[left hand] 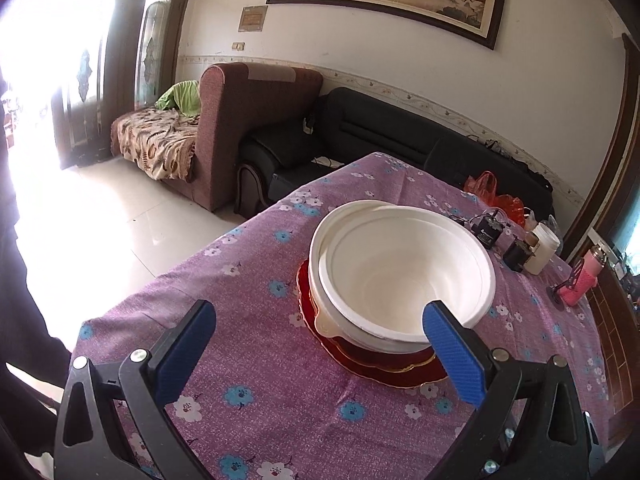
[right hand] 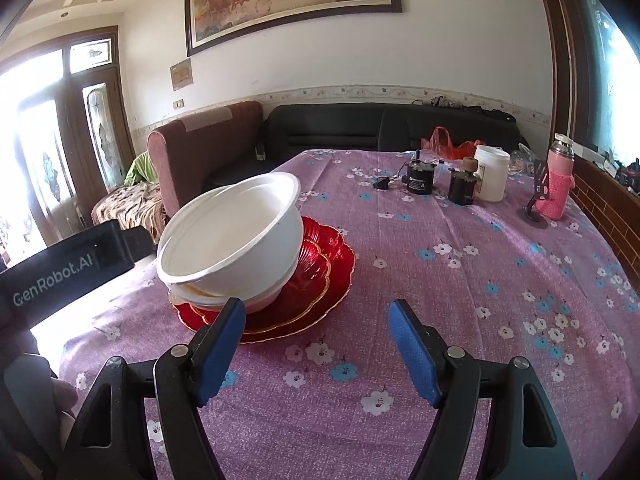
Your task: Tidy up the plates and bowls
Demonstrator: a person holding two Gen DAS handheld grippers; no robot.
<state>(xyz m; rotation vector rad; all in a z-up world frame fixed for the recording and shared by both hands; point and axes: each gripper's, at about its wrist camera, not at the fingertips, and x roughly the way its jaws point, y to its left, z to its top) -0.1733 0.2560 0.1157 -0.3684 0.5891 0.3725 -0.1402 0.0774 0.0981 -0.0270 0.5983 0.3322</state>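
Note:
A white bowl (left hand: 404, 272) sits tilted inside a second white bowl (left hand: 320, 312), stacked on red scalloped plates (left hand: 376, 364) on the purple floral tablecloth (left hand: 260, 380). My left gripper (left hand: 320, 344) is open and empty, just in front of the stack, its right finger (left hand: 452, 348) by the bowl's rim. In the right wrist view the stack of bowls (right hand: 236, 240) and red plates (right hand: 320, 276) is left of centre. My right gripper (right hand: 318, 348) is open and empty, to the right front of the plates. The left gripper body (right hand: 68, 268) shows at the left.
At the table's far right stand a white jar (right hand: 492, 172), two small black motors (right hand: 420, 178), a pink bottle (right hand: 558, 180) and a red bag (right hand: 448, 140). Sofas (left hand: 256, 120) stand beyond the table's far edge.

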